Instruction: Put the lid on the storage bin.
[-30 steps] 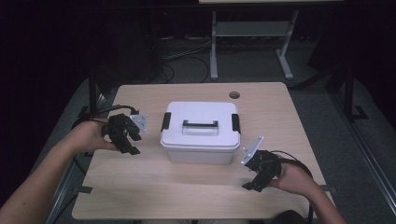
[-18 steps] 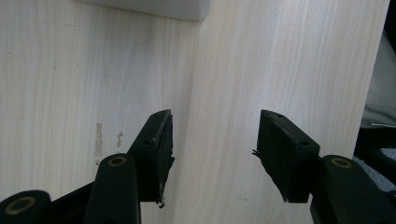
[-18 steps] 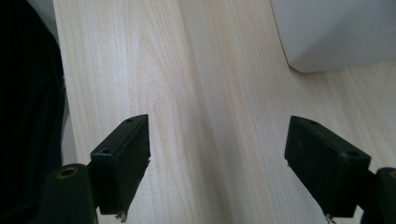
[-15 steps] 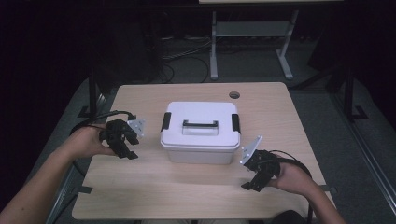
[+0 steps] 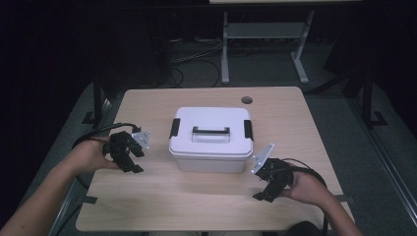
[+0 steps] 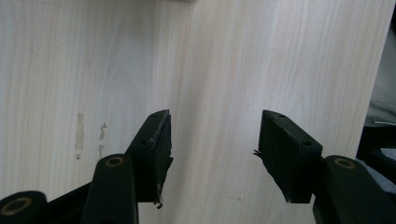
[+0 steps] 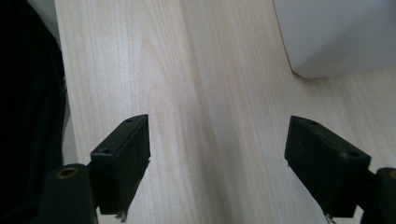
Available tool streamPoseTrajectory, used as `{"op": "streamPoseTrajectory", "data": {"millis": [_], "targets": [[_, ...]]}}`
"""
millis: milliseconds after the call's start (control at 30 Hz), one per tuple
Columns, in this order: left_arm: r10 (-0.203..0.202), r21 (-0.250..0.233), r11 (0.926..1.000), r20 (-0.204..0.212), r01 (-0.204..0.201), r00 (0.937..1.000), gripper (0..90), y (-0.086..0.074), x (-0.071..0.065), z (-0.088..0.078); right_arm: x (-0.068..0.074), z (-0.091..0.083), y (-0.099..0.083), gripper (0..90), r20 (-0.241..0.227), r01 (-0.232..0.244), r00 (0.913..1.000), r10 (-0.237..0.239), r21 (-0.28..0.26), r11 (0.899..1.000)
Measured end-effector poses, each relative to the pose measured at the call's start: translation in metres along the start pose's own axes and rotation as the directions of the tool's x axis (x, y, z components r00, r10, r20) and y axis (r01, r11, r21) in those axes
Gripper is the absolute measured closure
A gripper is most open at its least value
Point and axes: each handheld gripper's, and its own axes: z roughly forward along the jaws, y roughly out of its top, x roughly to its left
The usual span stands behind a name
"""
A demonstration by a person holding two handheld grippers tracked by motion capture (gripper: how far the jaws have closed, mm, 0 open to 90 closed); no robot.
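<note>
The left gripper (image 5: 129, 158) hangs just over the wooden table (image 5: 196, 206), left of the white lidded storage box (image 5: 210, 139) and apart from it; its jaws have just been opening and stand apart with nothing between them, bare wood showing in the gap in the left gripper view (image 6: 212, 154). The right gripper (image 5: 269, 183) sits low near the table's front right, jaws spread wide and empty (image 7: 217, 163), just beside the box's front right corner (image 7: 336, 37) without touching it. The box stands mid-table, lid on, black carry handle (image 5: 210, 132) lying flat on top, black latches (image 5: 174, 128) at both ends. Behind it a round cable hole (image 5: 247, 100) is cut in the tabletop
</note>
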Motion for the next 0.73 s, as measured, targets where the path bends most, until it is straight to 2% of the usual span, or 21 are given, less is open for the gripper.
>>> {"op": "streamPoseTrajectory", "data": {"millis": [200,733], "targets": [[-0.001,0.014,0.9999,0.002,0.001,1.0,42.7,-0.006,-0.002,0.007,0.0,0.0,0.001,22.1,0.0,0.006,1.0,-0.006,0.002,1.0],[-0.017,0.009,0.9998,0.008,0.017,0.9998,41.2,-0.016,-0.008,0.02,0.0,0.001,0.001,22.1,0.001,0.003,1.0,-0.003,0.002,1.0]]}}
